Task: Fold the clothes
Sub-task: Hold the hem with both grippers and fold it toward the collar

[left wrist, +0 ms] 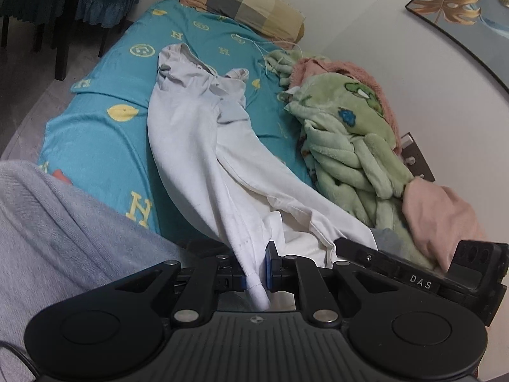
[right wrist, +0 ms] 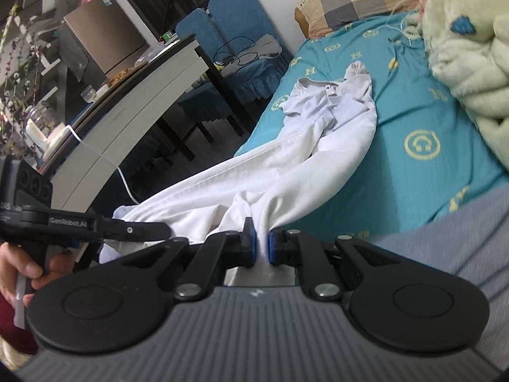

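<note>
A white T-shirt (left wrist: 191, 140) lies stretched along the teal bed sheet (left wrist: 95, 133), its collar end far from me. My left gripper (left wrist: 256, 273) is shut on the shirt's hem, which hangs down between the blue pads. In the right wrist view the same white T-shirt (right wrist: 318, 165) runs from the bed down to my right gripper (right wrist: 261, 245), which is shut on a bunched part of the hem. The other gripper (right wrist: 95, 226) shows at the left of that view, held by a hand (right wrist: 28, 270), with shirt cloth draped over its tip.
A green plush blanket (left wrist: 346, 146) with pink cloth (left wrist: 442, 219) is piled along the wall side of the bed. A checked pillow (left wrist: 245, 3) lies at the bed's head. Grey trousers (left wrist: 63, 216) are close by. A table (right wrist: 133, 102) and blue chairs (right wrist: 235, 31) stand beside the bed.
</note>
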### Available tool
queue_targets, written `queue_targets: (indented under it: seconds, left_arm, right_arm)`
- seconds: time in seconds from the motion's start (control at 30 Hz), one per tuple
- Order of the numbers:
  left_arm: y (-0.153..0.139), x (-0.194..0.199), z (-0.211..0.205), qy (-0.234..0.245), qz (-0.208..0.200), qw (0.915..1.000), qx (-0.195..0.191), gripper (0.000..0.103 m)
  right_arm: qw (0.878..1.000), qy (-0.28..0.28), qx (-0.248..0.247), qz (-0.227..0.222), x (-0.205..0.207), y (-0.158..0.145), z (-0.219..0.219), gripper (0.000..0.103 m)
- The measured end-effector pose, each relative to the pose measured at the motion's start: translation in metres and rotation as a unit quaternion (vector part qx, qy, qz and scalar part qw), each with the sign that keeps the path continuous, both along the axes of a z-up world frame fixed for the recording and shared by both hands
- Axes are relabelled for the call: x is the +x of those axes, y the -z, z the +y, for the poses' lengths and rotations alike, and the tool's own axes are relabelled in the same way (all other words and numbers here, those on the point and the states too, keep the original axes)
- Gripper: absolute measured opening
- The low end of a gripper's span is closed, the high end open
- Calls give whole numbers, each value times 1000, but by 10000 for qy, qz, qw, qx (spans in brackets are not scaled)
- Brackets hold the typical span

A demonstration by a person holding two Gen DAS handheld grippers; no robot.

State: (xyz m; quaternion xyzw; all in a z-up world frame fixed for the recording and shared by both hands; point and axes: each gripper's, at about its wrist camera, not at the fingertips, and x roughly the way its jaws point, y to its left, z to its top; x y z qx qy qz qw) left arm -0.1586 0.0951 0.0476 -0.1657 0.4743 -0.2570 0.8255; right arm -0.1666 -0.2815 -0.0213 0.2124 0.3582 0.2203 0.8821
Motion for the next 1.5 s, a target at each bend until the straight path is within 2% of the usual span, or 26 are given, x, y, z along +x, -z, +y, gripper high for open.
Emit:
queue_targets:
  seconds: [0.1, 0.2, 0.4, 0.63, 0.73, 0.9, 0.97, 1.07, 1.27, 1.3, 1.37, 1.43, 1.5]
  left_arm:
    - [-17, 25, -6, -58, -223, 9997, 50, 11]
    - [-31, 66, -19, -96, -433, 9989, 174, 11]
    - [-22, 176, -48, -266, -489, 9974, 447, 11]
    - [37, 291, -75, -321, -561, 9951, 742, 12]
    - [74, 332, -83, -355, -640, 9913, 1097, 11]
    - [131, 379, -83, -458, -316, 9914, 1183, 11]
    - [148, 389, -87, -434, -227, 9907, 1270, 11]
    - [157, 392, -89, -427, -177, 9900, 1333, 11]
    - [140, 371, -90, -509, -506, 9877, 1387, 13]
    - [135, 363, -90, -552, -582, 9870, 1393, 16]
    - [122, 344, -89, -593, -777, 9848, 1437, 29]
    - [108, 323, -88, -625, -984, 9823, 1467, 40]
    - [94, 301, -88, -607, -1194, 9798, 1483, 46]
  right_arm:
    - [9999, 86, 139, -26, 17, -9, 0, 11]
    - [9994, 302, 29, -158, 49, -19, 4, 11]
    - [9979, 634, -136, -48, 149, -13, 3, 11]
    - [9954, 869, -346, 185, 258, 38, -4, 11]
    - [9938, 972, -441, 303, 301, 63, -6, 11]
    - [9920, 1007, -571, 501, 352, 112, -9, 11]
    - [9910, 992, -649, 619, 364, 128, -7, 11]
    - [9896, 942, -824, 707, 371, 140, -3, 12]
    - [9894, 908, -983, 560, 362, 129, 3, 14]
    - [9898, 914, -968, 512, 358, 125, 2, 15]
    - [9908, 954, -904, 338, 344, 114, 1, 23]
    - [9912, 1001, -849, 139, 329, 102, 0, 50]
    - [9907, 1067, -831, -122, 308, 89, -1, 67]
